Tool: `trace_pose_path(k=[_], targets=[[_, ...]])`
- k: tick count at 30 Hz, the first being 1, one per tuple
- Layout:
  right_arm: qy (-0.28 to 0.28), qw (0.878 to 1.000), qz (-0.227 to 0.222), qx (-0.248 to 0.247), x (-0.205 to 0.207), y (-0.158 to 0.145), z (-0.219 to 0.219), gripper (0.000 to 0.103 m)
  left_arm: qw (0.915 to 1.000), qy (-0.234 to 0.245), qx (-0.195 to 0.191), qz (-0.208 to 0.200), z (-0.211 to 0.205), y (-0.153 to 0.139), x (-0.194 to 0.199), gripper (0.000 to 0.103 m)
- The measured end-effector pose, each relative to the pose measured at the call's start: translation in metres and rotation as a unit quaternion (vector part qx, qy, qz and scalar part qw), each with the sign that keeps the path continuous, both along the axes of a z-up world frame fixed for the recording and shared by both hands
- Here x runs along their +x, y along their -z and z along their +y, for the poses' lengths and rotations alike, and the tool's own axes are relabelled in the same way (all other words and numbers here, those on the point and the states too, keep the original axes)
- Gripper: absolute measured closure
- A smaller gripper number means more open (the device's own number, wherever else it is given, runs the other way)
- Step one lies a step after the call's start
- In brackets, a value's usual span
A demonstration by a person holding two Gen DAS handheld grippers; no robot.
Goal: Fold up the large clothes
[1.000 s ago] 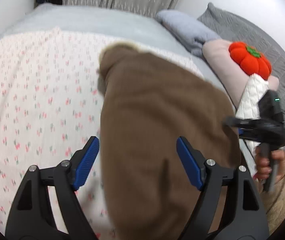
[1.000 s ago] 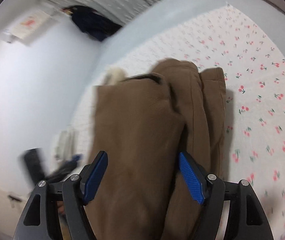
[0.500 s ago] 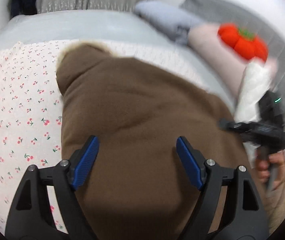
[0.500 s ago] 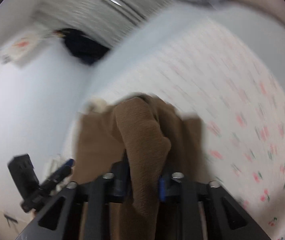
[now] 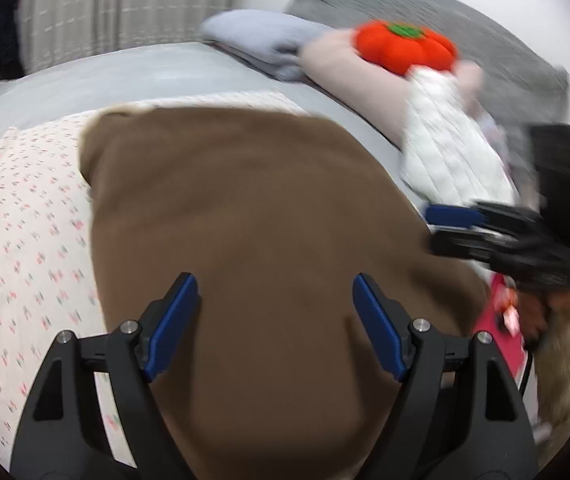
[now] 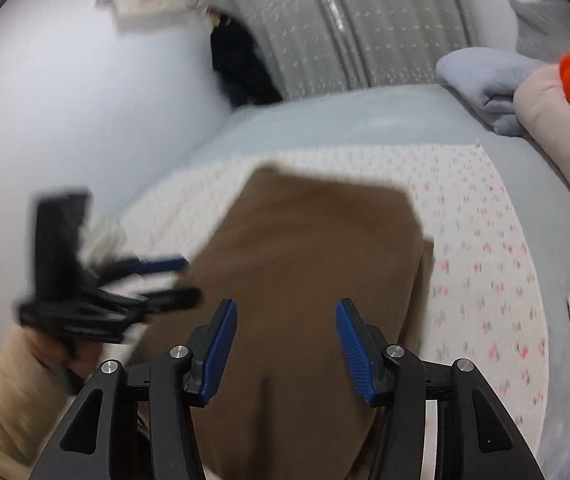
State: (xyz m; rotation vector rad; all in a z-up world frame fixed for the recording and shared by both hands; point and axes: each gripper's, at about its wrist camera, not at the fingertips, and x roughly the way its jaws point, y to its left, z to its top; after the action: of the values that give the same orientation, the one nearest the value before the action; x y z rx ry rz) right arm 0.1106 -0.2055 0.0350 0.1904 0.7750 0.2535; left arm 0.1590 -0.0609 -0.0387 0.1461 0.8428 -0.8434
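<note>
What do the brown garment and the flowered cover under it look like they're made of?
The brown garment looks like thick fleece or brushed knit: matte, no sheen, soft rounded folds. Blur hides the weave. The flowered cover looks like quilted cotton: pale, matte, small printed red sprigs, with a dimpled texture at its left edge.

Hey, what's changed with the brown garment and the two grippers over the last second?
The right gripper, clamped on a raised fold of the brown garment half a second ago, has let go and is open. The garment now lies flatter in a wider folded block. The left gripper stayed open above it, and the cherry-print sheet is unchanged.
</note>
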Motion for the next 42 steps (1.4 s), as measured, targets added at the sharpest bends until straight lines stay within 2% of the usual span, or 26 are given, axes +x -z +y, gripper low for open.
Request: trace_pose_path(k=[2,4,6,7,10,13,16,18,19,23,25,26,29,32,37,42], targets=[[0.019,0.999,0.038,-0.028,-0.008,0.039,-0.005,0.052,0.9995,0.027,0.016,-0.003,0.005,0.022,-0.023,0.023],[0.045,0.996,0.076,-0.032,-0.008,0.076,-0.017,0.051,0.9977,0.039,0.036,-0.042,0.006,0.037,-0.043,0.023],[0.061,0.993,0.097,0.043,-0.011,0.099,-0.034,0.049,0.9953,0.027,0.058,-0.073,0.005,0.037,-0.055,0.023],[0.069,0.992,0.092,0.059,-0.015,0.098,-0.037,0.049,0.9955,0.017,0.060,-0.072,0.006,0.031,-0.059,0.023],[0.085,0.994,0.063,0.027,-0.030,0.074,-0.027,0.049,0.9973,-0.011,0.047,-0.056,0.016,0.014,-0.063,0.023],[0.093,0.995,0.043,0.010,-0.051,0.051,-0.015,0.049,0.9971,-0.019,0.026,-0.069,0.025,0.005,-0.077,0.023],[0.087,0.996,0.029,0.007,-0.064,0.040,-0.006,0.047,0.9972,-0.015,0.016,-0.071,0.026,0.009,-0.085,0.023],[0.090,0.995,0.036,0.007,-0.067,0.047,-0.004,0.047,0.9984,-0.016,0.032,-0.043,0.019,0.024,-0.083,0.023],[0.094,0.995,0.042,0.012,-0.067,0.055,-0.006,0.047,0.9980,-0.017,0.044,-0.041,0.016,0.032,-0.082,0.023],[0.123,0.988,0.062,0.072,-0.083,0.080,-0.018,0.047,0.9930,-0.023,0.090,-0.072,0.005,0.032,-0.097,0.023],[0.130,0.987,0.057,0.072,-0.093,0.079,-0.019,0.046,0.9910,-0.038,0.104,-0.075,0.003,0.028,-0.102,0.023],[0.135,0.987,0.057,0.064,-0.098,0.076,-0.018,0.041,0.9910,-0.045,0.102,-0.074,0.004,0.025,-0.104,0.023],[0.130,0.987,0.070,0.070,-0.109,0.070,-0.018,0.039,0.9944,-0.072,0.064,-0.043,0.014,0.013,-0.108,0.023],[0.135,0.987,0.071,0.050,-0.119,0.064,-0.014,0.033,0.9929,-0.112,0.036,-0.013,0.024,0.005,-0.108,0.019],[0.140,0.988,0.058,0.019,-0.127,0.043,-0.003,0.024,0.9858,-0.164,0.033,0.005,0.032,-0.010,-0.112,0.016],[0.141,0.989,0.031,-0.015,-0.131,0.023,0.015,0.016,0.9783,-0.199,0.056,-0.012,0.035,-0.021,-0.125,0.004]])
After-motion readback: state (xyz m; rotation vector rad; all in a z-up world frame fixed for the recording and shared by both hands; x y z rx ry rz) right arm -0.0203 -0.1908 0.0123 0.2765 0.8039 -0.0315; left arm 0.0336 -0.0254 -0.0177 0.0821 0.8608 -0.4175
